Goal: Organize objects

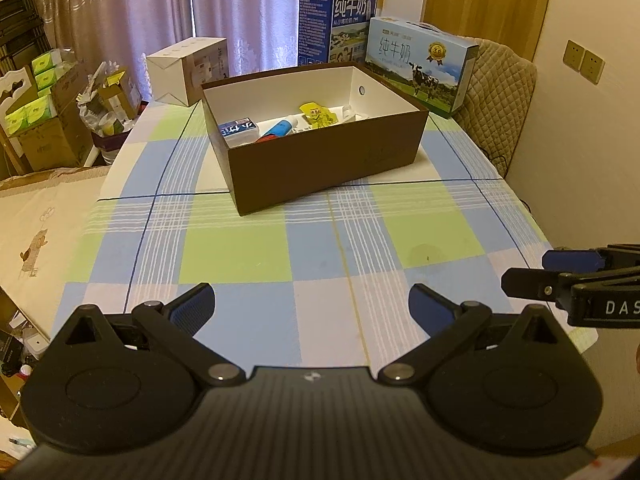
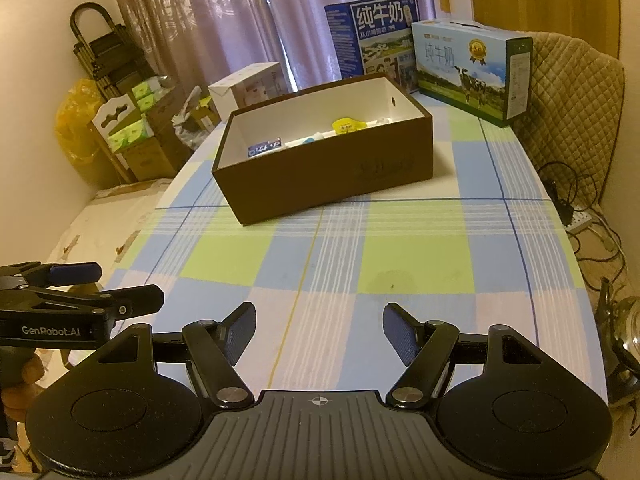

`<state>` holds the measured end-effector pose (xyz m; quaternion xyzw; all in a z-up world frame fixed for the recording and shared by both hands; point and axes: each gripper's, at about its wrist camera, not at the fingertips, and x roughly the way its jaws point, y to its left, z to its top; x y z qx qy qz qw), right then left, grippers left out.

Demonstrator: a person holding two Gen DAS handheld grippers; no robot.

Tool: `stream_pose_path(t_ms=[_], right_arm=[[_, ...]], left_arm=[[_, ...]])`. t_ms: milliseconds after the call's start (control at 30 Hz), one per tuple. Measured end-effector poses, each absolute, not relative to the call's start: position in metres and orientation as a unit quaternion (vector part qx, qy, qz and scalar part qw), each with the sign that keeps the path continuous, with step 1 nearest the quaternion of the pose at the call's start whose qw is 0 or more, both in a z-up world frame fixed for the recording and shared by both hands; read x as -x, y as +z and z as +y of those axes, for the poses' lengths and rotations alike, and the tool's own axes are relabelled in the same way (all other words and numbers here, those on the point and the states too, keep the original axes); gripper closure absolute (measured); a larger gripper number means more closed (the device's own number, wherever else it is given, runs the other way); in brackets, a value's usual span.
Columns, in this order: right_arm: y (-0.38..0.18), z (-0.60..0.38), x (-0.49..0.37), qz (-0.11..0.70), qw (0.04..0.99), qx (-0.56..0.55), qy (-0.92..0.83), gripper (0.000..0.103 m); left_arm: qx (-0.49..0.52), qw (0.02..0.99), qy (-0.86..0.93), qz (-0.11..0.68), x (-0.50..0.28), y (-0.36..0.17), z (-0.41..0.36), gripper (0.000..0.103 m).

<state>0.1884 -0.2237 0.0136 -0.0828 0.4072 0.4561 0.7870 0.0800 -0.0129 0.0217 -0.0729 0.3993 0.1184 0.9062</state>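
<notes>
left gripper [image 1: 311, 303] wide, empty | right gripper [image 2: 319, 325] wide (marked "GenRobot.AI"), empty | milk cartons [image 2: 472, 68] read "纯牛奶"

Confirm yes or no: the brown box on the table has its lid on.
No, the brown box is open on top, with a yellow packet visible inside.

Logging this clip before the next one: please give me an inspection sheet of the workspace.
Surface: table under a checked cloth, faint stain near the front.
Job's things: brown box, open, holding a blue-white packet, a blue tube and a yellow sachet.
Clutter: two milk cartons and a white box behind.
Grippers: left gripper and right gripper open, empty.
Cables: cords and a power strip on the right.
Surroundings: curtains, stacked cardboard boxes, quilted chair.
</notes>
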Motion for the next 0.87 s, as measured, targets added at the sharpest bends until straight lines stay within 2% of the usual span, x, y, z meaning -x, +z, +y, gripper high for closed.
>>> stream_pose_path(t_ms=[867], right_arm=[[0.007, -0.216, -0.199, 0.416, 0.779, 0.084, 0.463, 0.035]], left_arm=[[0.073, 0.905, 0.127, 0.399, -0.096, 0.020, -0.010, 0.001]])
